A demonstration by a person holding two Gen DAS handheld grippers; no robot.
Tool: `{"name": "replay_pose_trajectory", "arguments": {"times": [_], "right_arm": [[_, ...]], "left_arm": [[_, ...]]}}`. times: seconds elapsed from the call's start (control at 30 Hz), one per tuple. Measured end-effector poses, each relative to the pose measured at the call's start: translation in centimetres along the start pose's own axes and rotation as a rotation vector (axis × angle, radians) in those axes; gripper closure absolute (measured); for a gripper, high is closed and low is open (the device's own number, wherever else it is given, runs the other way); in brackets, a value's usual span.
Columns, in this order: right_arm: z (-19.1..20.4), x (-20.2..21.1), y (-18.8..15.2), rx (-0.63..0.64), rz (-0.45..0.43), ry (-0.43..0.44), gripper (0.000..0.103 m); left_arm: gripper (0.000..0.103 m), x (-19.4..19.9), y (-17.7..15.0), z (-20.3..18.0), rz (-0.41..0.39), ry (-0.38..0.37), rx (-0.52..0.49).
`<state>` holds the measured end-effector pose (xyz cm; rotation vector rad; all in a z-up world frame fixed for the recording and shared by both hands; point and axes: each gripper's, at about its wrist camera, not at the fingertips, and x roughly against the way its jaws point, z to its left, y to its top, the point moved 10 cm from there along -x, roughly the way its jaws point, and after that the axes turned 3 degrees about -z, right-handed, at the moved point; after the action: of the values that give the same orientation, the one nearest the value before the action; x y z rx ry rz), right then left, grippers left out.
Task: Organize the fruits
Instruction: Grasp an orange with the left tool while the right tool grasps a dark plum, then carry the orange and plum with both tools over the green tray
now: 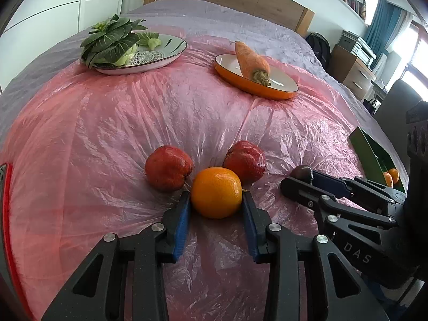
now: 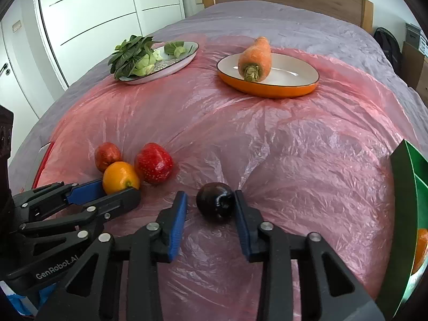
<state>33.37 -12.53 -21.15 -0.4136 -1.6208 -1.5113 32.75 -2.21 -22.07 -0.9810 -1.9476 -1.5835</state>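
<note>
- The left tool (image 1: 216, 200) stands wide around the orange (image 1: 216, 192); the blue pads (image 1: 183, 214) are at or very near its two sides, but I cannot tell if they press it already, and the fruit rests on the pink plastic sheet (image 1: 107, 133) that covers the bed (image 1: 187, 8).
- The right tool (image 2: 210, 203) is also wide, with the dark plum (image 2: 216, 203) between its pads; a gap shows on the left side, so it is not gripped yet.
- In the left view, two red apples lie just behind the orange, one (image 1: 168, 167) at 10 o'clock and one (image 1: 244, 160) at 1 o'clock from it.
- A green box (image 2: 404, 214) at 3 o'clock in the right view already holds some orange fruit (image 2: 421, 248), so I judge a part of the sorting is done.
- The orange, the plum and both apples are not placed yet.
- The carrot (image 2: 255, 56) on the orange dish (image 2: 267, 85) and the leafy greens (image 2: 133, 56) on the patterned plate (image 2: 184, 56), at 12 o'clock, seem already arranged.
</note>
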Motion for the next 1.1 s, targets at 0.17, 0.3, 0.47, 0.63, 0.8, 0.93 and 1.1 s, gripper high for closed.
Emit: {"name": "replay_pose_trajectory", "arguments": {"times": [0.17, 0.3, 0.47, 0.63, 0.8, 0.93, 1.1], "right_arm": [[-0.3, 0.3, 0.1, -0.025, -0.015, 0.007, 0.045], [-0.6, 0.3, 0.1, -0.056, -0.018, 0.020, 0.046], [-0.8, 0.6, 0.1, -0.079, -0.026, 0.029, 0.047], [-0.8, 1.2, 0.4, -0.103, -0.044, 0.041, 0.048], [-0.8, 2.4, 0.8, -0.112, -0.071, 0.043, 0.048], [-0.9, 3.2, 0.7, -0.116, -0.075, 0.040, 0.048], [-1.3, 4.2, 0.6, -0.132, -0.086, 0.039, 0.048]], "left_arm": [[0.071, 0.2, 0.0, -0.1, -0.006, 0.000, 0.002], [0.071, 0.3, 0.0, 0.0, -0.009, -0.002, 0.007], [0.071, 0.5, 0.0, -0.2, -0.017, 0.003, -0.010], [0.071, 0.8, 0.1, -0.5, -0.024, 0.010, -0.028], [0.071, 1.1, 0.2, -0.6, -0.029, 0.007, -0.023], [0.071, 1.5, 0.3, -0.8, -0.034, -0.003, -0.019], [0.071, 2.0, 0.2, -1.2, -0.036, -0.022, -0.013]]}}
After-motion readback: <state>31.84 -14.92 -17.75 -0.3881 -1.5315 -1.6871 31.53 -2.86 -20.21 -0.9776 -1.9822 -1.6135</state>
